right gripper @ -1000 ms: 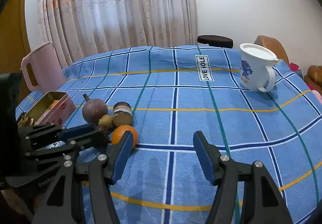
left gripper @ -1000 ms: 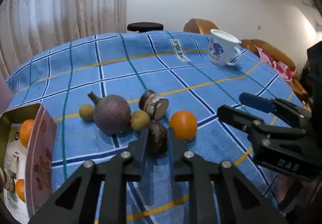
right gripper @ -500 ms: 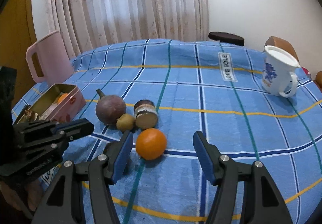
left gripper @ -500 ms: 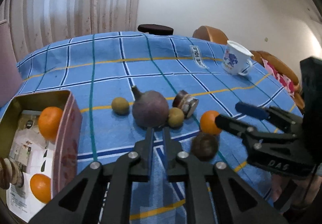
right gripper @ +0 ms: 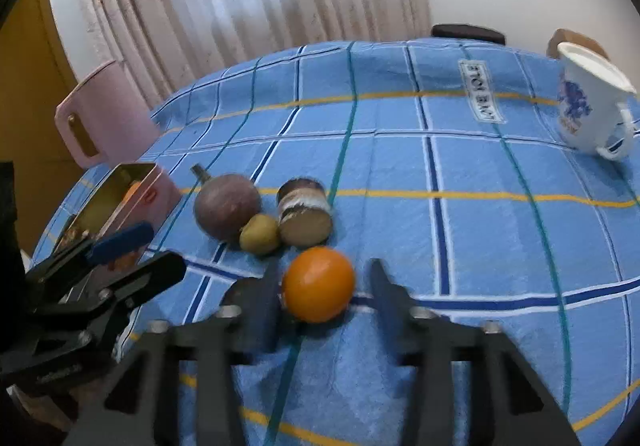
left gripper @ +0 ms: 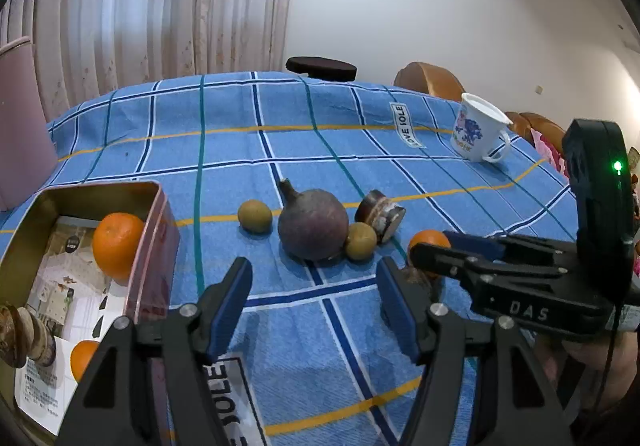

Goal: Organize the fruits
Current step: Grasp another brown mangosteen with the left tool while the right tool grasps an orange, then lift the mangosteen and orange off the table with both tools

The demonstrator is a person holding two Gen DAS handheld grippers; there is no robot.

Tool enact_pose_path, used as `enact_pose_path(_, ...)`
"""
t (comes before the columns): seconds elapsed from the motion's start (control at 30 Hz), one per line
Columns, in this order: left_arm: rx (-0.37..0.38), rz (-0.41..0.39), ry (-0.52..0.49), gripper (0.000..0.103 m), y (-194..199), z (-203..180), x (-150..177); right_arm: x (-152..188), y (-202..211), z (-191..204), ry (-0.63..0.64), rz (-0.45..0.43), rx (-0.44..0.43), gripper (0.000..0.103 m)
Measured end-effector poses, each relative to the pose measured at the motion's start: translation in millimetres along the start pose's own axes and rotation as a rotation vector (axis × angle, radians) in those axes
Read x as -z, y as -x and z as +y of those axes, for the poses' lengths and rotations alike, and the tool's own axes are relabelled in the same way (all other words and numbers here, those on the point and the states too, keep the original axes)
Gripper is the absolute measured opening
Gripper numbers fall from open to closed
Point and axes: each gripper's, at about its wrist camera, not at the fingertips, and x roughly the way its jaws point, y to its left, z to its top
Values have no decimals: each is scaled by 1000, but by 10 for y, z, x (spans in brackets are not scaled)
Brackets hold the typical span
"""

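An orange (right gripper: 318,283) lies on the blue checked cloth between the open fingers of my right gripper (right gripper: 326,298); in the left wrist view the orange (left gripper: 427,241) is partly hidden by that gripper. Behind it lie a large purple fruit (left gripper: 313,224), two small green-brown fruits (left gripper: 255,216) (left gripper: 361,240) and a cut brown fruit (left gripper: 380,215). A small dark fruit (left gripper: 416,278) sits beside my left gripper's right finger. My left gripper (left gripper: 314,304) is open and empty. A metal tin (left gripper: 158,230) at the left holds two oranges (left gripper: 117,246).
A white mug (left gripper: 478,133) with a blue print stands at the far right of the table. A pink jug (right gripper: 105,113) stands behind the tin. A dark stool (left gripper: 321,67) and brown seats are beyond the table's far edge.
My left gripper has opened, let go of the small dark fruit and pulled back left. My right gripper has moved forward so its fingers flank the orange.
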Motion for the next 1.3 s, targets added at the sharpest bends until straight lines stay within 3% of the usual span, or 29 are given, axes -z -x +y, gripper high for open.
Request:
enact_pose_path(0.2,10,2,-19,70,4,-80,13,47,152,-49,-10,-49,33,39)
enact_pose_path(0.3,37,6,-43,70,13,-184,30,105,298,-43,28,-80,120,39)
enact_pose_path(0.57,101,73,-114,70,-139,-503,43,217,407,-163,26,-63,198,39)
enact_pose_path(0.67,114,110,-121,63,-222,-535,37,210,370,-213,11,-43,186,39)
enact_pose_path(0.83,162,178,-109,39,-338,-530,56,215,323,-210,7,-30,179,39)
enact_pose_path(1.3,126,60,-46,38,-136,-385,31,240,436,-148,38,-85,135,39)
